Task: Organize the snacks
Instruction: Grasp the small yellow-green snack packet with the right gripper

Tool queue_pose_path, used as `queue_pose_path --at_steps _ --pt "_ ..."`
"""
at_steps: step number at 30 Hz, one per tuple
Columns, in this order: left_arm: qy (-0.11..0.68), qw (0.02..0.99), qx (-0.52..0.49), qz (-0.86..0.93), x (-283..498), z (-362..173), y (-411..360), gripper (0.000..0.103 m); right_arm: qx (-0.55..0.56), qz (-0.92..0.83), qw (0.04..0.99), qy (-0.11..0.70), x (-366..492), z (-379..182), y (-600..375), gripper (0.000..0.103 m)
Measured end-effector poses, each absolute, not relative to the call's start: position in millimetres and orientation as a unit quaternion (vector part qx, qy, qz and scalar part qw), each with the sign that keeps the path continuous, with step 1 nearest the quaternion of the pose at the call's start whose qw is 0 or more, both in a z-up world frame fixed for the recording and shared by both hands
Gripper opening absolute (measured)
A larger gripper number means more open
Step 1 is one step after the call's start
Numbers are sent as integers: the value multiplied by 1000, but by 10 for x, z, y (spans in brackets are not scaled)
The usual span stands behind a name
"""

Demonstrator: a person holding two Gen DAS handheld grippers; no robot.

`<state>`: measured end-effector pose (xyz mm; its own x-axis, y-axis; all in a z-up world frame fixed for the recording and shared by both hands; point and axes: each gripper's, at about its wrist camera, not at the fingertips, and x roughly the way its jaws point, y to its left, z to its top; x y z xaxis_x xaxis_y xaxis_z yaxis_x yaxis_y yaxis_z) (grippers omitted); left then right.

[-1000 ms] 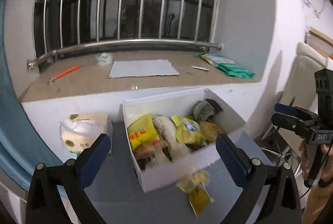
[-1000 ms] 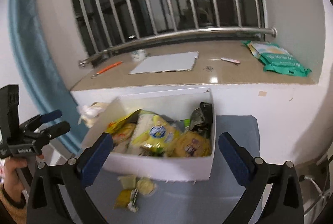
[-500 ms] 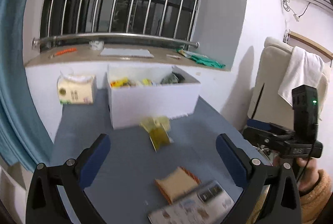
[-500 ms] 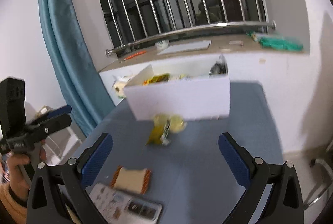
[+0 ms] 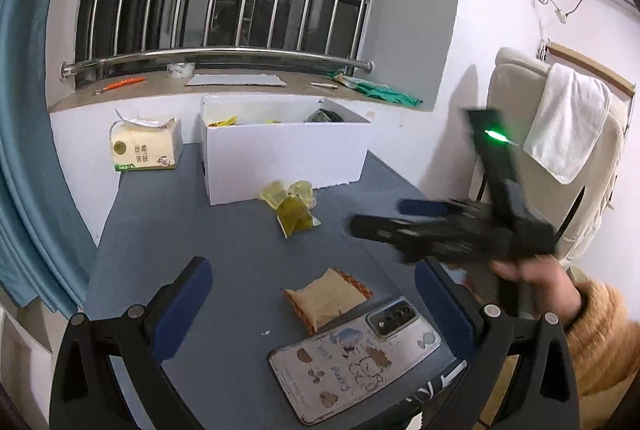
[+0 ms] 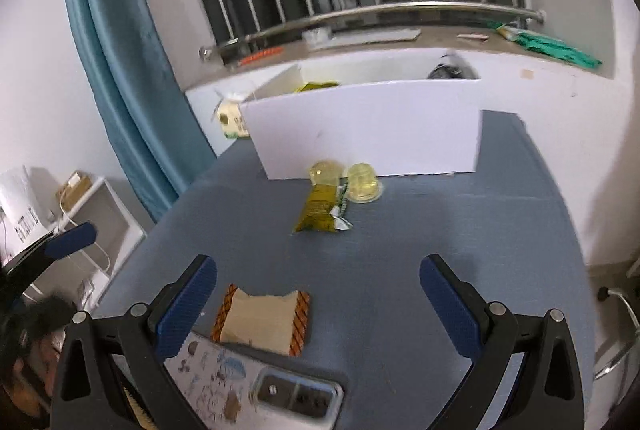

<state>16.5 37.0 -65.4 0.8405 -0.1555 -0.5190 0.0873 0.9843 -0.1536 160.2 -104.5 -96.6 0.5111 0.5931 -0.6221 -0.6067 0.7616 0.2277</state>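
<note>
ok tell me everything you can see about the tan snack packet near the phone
The tan snack packet is a flat, roughly square pouch, plain tan in the middle with orange, dark-patterned crimped seals at two opposite ends. It looks like paper or matte film, sealed. It lies flat on the grey-blue table, outside the white box. One edge meets or overlaps the phone, which lies face down in a cartoon-printed case. Neither gripper touches it; it sits just ahead of the right gripper's open jaws.

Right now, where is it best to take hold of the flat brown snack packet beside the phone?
Probably from above, tongs across the brown snack packet at its plain middle, closing on the two uncrimped long edges. It lies flat on the table; avoid the edge toward the phone.
</note>
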Motion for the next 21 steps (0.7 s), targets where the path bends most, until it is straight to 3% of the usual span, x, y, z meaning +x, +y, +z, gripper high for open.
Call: queue_pose_path --at_steps 13,14,15,18,21 --pt "287 953 -78 -46 72 -782 538 103 -73 318 833 446 2429 -1435 -196 99" --pt "290 952 -81 -45 79 -801 552 103 -76 317 830 452 2455 -1472 -183 89" --pt "292 952 -83 -46 88 -811 562 103 -81 315 827 458 2467 -1499 -170 59" --pt "299 949 -86 -44 110 -848 573 103 -105 325 823 455 2418 -1499 -155 43" --pt "302 948 -84 -46 127 -867 556 103 -87 339 823 448 2376 -1435 -260 39"
